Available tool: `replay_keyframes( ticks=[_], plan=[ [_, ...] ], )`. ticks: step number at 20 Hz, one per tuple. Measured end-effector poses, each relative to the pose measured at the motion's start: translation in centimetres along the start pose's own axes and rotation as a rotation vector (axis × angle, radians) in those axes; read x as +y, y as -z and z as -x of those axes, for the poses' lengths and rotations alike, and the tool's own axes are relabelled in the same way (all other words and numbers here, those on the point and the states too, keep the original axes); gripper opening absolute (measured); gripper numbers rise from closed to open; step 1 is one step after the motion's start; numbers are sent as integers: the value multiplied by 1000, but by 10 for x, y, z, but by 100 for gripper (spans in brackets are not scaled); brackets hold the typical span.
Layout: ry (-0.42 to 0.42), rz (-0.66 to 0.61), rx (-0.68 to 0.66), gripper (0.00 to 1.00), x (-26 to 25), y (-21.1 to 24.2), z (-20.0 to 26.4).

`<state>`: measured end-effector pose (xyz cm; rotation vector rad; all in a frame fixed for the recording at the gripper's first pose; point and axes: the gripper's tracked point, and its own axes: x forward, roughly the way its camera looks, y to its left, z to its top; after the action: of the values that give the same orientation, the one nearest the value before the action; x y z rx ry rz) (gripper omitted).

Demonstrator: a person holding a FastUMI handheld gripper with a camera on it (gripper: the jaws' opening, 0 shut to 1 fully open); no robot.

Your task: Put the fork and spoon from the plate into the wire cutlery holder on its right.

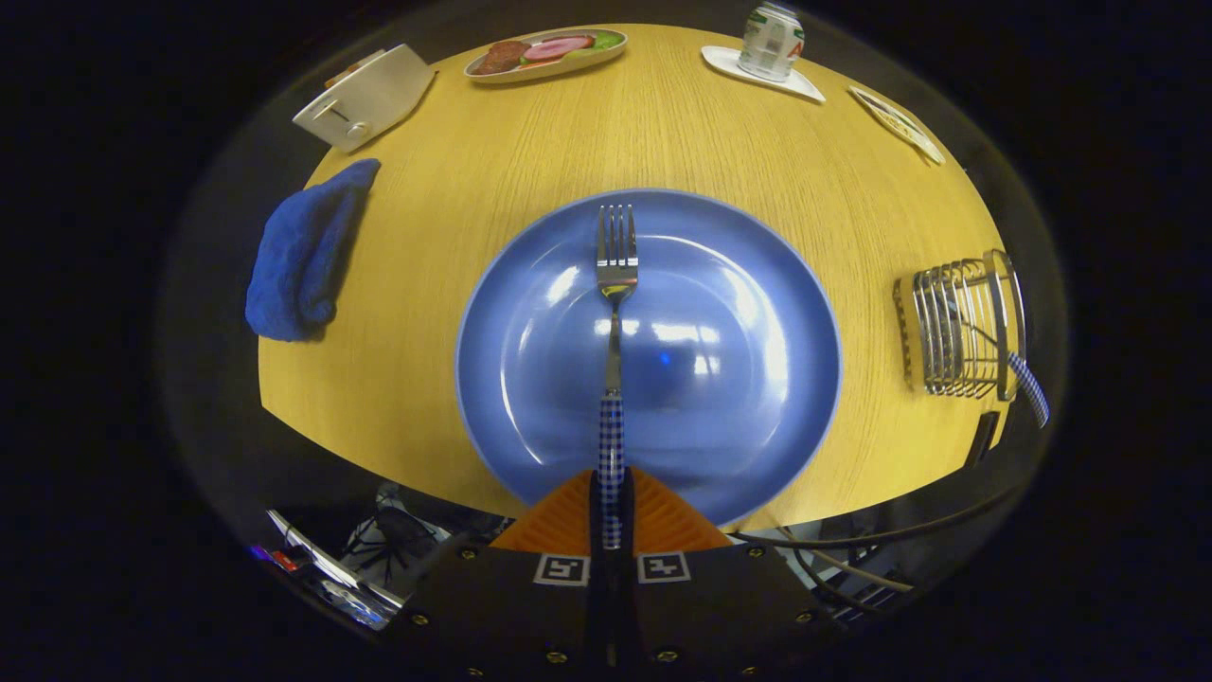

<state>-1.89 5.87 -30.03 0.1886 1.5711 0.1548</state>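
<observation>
Gripper level — clamping fork.

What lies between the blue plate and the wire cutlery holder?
Bare wooden table, seen in the gripper view. The gripper is shut on the fork over the plate; holder right.

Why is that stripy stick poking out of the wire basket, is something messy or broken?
Nothing looks broken or spilled. That checked handle is cutlery already dropped into the wire cutlery holder, leaning out over its rim. The tool is shut on the fork, held straight over the blue plate. The blue cloth lies crumpled.
</observation>
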Motion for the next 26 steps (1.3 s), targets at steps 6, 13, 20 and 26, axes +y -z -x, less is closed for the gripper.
replay_keyframes(
  ticks=[6, 13, 20, 26],
  plan=[
    [36, 117, 37, 4, -33, 8, 26],
    [37, 165, 34, 4, -59, 11, 42],
    [63, 260, 138, 4, -111, 35, 89],
    [114, 281, 225, 4, -163, 54, 129]
  ],
)
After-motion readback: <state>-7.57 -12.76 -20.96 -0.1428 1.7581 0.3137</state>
